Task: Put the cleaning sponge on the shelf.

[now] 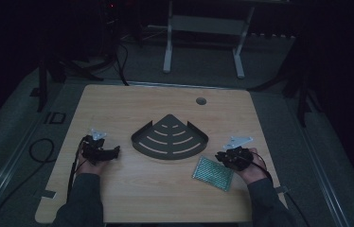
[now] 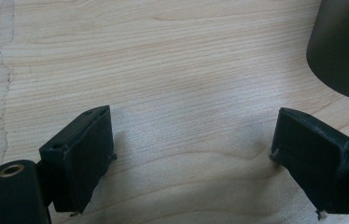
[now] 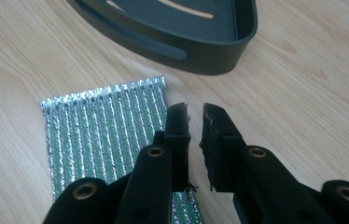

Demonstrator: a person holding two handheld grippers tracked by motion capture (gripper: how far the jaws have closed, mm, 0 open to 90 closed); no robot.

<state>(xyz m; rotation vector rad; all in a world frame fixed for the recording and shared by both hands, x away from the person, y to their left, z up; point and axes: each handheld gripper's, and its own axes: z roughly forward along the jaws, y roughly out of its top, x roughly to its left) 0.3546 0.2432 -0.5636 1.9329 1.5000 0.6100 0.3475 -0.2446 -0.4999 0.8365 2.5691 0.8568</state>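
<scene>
The right gripper (image 3: 194,114), jaws nearly closed (nothing between them), hovers at the pad's (image 3: 102,126) edge; closing there could slip off, nudging it toward the rack (image 3: 210,56) ahead.

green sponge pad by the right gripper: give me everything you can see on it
The sponge pad is a flat green rectangle with shiny silver ribbed stripes running along it and a stitched-looking border. It lies flat on the wooden table, near the curved front of the dark corner tray but apart from it. The right gripper hovers at its edge, jaws nearly closed with nothing between them.
</scene>
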